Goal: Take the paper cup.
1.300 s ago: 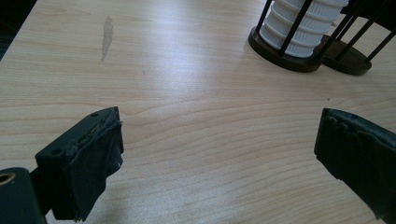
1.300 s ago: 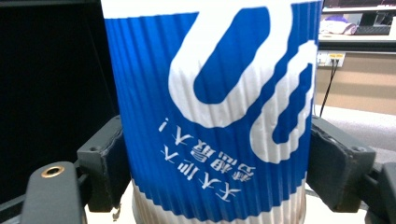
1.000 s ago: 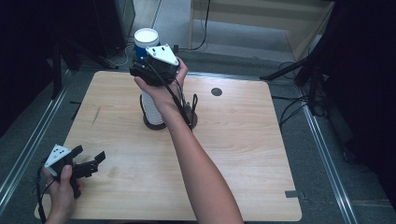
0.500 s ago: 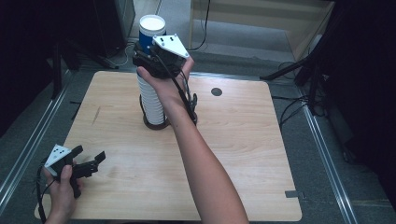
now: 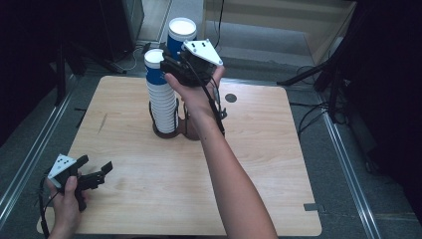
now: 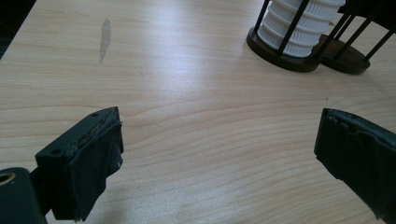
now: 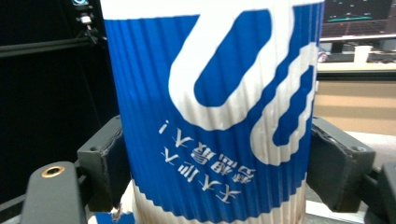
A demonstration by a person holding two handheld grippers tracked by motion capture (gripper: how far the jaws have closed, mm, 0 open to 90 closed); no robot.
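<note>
My right gripper [image 5: 175, 60] is held high above the back of the wooden table [image 5: 278, 164], shut on a blue and white ribbed paper cup [image 5: 182, 34]. In the right gripper view the cup [image 7: 210, 107] sits upright between both pads, with my right gripper [image 7: 215, 172] pressing on its lower part. Just left of it and lower stands the stack of cups [image 5: 161, 99] in a black wire holder [image 5: 166, 132]. My left gripper [image 5: 99, 172] rests low at the table's front left, open, with nothing between its jaws. The left gripper view has my left gripper [image 6: 219, 154] over bare wood, the stack [image 6: 299, 28] far ahead.
A second round holder base [image 6: 348, 58] stands right beside the stack. A small dark round spot [image 5: 230, 98] marks the table's back right. Cables and dark stands lie on the floor behind the table, and metal rails run along both sides.
My right gripper has risen with the cup and drifted right and back, off the stack, whose top cup now shows separately. The left gripper has stayed put.
</note>
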